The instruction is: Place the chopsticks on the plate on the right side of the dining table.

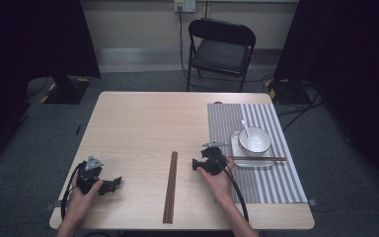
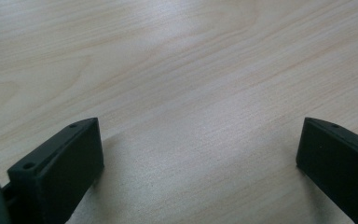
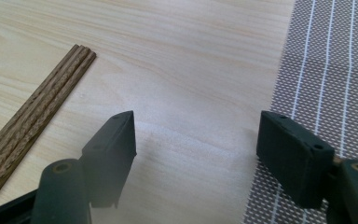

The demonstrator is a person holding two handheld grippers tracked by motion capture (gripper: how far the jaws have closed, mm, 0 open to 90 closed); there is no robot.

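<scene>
On the pale wooden table [image 1: 138, 118], a striped placemat [image 1: 227, 123].

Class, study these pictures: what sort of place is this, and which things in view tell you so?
Probably a staged recording room, not a home dining room: a wooden table laid with a striped placemat, bowl and chopsticks, while a folding chair, dark curtains and floor cables surround it.

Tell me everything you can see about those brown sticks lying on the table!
The brown sticks look like several dark, wood-grained chopsticks lying flat, packed side by side in a tight row. They rest straight on the pale wooden table, running from near its front edge toward the middle. In the right gripper view their striped grain and square ends show clearly. Nothing holds or touches them; they lie between the two grippers, apart from both.
</scene>
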